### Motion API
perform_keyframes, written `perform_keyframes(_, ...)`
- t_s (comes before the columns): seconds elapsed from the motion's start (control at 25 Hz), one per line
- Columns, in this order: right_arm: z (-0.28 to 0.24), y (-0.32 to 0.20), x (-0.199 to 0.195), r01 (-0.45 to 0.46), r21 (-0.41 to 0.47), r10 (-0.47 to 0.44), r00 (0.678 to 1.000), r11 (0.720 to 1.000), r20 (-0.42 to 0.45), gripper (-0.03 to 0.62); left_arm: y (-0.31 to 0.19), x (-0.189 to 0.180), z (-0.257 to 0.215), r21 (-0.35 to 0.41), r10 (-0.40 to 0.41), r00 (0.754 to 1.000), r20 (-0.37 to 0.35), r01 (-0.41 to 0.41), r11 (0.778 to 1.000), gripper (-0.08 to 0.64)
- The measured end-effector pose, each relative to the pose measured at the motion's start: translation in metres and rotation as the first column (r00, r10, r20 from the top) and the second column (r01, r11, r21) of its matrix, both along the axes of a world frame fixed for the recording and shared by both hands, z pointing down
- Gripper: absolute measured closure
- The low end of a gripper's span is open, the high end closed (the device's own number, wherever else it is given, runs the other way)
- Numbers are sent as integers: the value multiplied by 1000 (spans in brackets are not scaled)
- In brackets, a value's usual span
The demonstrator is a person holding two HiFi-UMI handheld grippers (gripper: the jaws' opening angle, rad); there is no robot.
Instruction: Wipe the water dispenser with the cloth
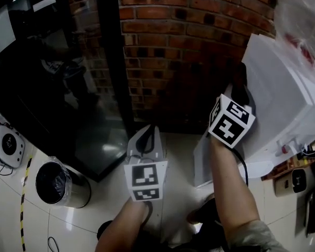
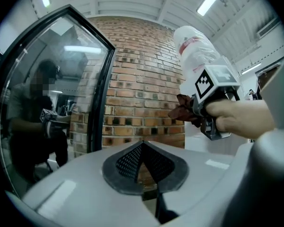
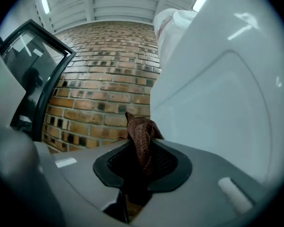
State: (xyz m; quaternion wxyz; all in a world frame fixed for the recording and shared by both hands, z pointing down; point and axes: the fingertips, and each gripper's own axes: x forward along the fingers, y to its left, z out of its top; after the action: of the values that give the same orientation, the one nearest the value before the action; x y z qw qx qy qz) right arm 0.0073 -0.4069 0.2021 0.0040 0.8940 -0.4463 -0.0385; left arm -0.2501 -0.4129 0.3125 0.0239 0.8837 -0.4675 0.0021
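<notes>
The step in hand looks like bringing the cloth (image 3: 141, 129) onto the white side panel of the water dispenser (image 3: 217, 103). It should go well if the right gripper (image 3: 142, 151) lays the loose tuft flat against that panel and presses lightly, so that fabric and not the hard jaws meets the plastic (the bunch is small, so short overlapping strokes seem wiser than one long sweep). The big bottle (image 2: 194, 46) on top of the dispenser is best left unbumped.

The right gripper's jaws are clamped on the brown cloth, which sticks out past their tips just beside the dispenser's side panel. Whether it touches the panel I cannot tell. The left gripper (image 2: 142, 145) hangs well off to the same side of the dispenser, facing the brick wall (image 2: 142, 79). Its jaws meet at the tips with nothing between them.
</notes>
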Motion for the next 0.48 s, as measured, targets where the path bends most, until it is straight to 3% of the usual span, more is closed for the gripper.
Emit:
perform_keyframes(0.2, 68, -2, 1, -7, -40, 9, 999, 999, 43, 495, -7, -5, 32, -33, -12, 999, 38, 14, 999, 560)
perform_keyframes(0.48, 183, -3, 8, -21, -193, 38, 995, 981, 88, 495, -21, -20, 47, -35, -67, 997, 37, 68, 997, 560)
